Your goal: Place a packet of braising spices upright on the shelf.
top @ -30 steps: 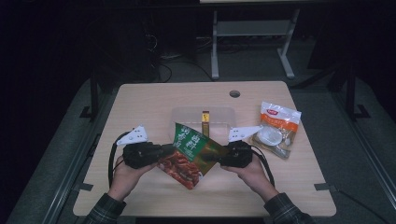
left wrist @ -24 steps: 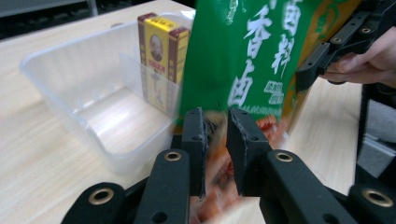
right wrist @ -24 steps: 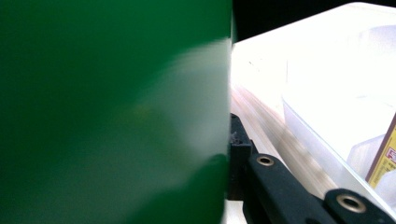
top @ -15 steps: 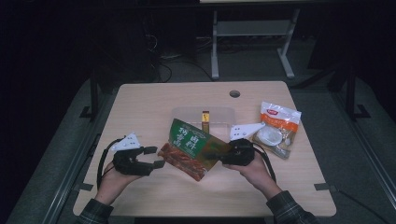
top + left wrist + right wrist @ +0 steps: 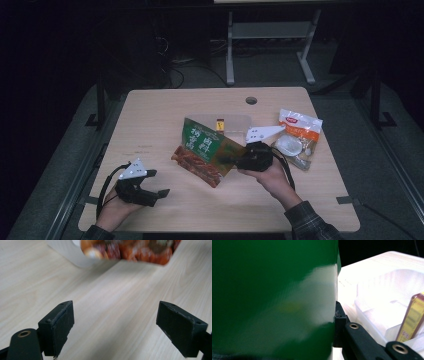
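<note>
Wooden table [image 5: 150,120] in dark room, left hand-held gripper [image 5: 162,194] wide, right hand-held gripper [image 5: 225,160] clamping snack bag [image 5: 202,150].

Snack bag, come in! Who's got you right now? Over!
Right hand-held gripper shut on green snack bag. Left hand-held gripper just opened, empty, off near table edge. Clear tray behind bag.

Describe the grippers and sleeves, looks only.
Both are black handheld units: left gripper, right gripper. Each carries a pale three-cornered plate dotted with holes and trails a black looping cable. The jaws are blocky black pads on arms with brass-ringed rivets. Plaid sleeve.
</note>
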`<state>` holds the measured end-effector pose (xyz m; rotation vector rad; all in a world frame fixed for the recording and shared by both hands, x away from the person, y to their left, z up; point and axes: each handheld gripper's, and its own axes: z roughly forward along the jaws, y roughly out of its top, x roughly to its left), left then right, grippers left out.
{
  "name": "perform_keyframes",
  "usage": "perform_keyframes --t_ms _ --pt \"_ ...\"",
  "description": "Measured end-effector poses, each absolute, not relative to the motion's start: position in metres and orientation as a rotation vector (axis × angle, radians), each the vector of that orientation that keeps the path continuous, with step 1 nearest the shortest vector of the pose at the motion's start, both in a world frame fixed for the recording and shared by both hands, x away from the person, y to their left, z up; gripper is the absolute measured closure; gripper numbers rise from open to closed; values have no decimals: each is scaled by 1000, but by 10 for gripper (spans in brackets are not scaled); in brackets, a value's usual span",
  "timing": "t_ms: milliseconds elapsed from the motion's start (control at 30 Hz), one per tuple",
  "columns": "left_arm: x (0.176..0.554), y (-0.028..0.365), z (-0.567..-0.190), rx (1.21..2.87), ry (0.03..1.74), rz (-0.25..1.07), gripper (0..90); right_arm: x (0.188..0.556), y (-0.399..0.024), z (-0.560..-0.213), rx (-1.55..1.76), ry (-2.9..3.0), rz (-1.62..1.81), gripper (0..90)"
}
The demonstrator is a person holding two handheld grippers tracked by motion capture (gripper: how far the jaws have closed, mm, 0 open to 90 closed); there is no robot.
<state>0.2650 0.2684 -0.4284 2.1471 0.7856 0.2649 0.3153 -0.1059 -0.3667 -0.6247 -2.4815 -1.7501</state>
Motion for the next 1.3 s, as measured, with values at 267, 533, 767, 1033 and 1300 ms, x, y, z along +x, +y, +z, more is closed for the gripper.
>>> perform_keyframes --t_ms 267,533,767,1033,1300 --pt "266 265 -434 2153 767 284 143 321 -102 -351 -680 -2487 -1789 895" --pt "268 263 -440 2165 761 289 143 333 -98 -331 -790 -2497 -1841 895" --pt "267 261 -441 2167 757 285 144 344 -98 -324 -849 -2495 -1878 895" --pt "268 260 -442 2195 740 294 144 360 -94 -325 -943 -2470 -1920 895" --pt "268 260 -442 2197 736 302 144 371 -94 -330 -1039 -2469 -1932 895"
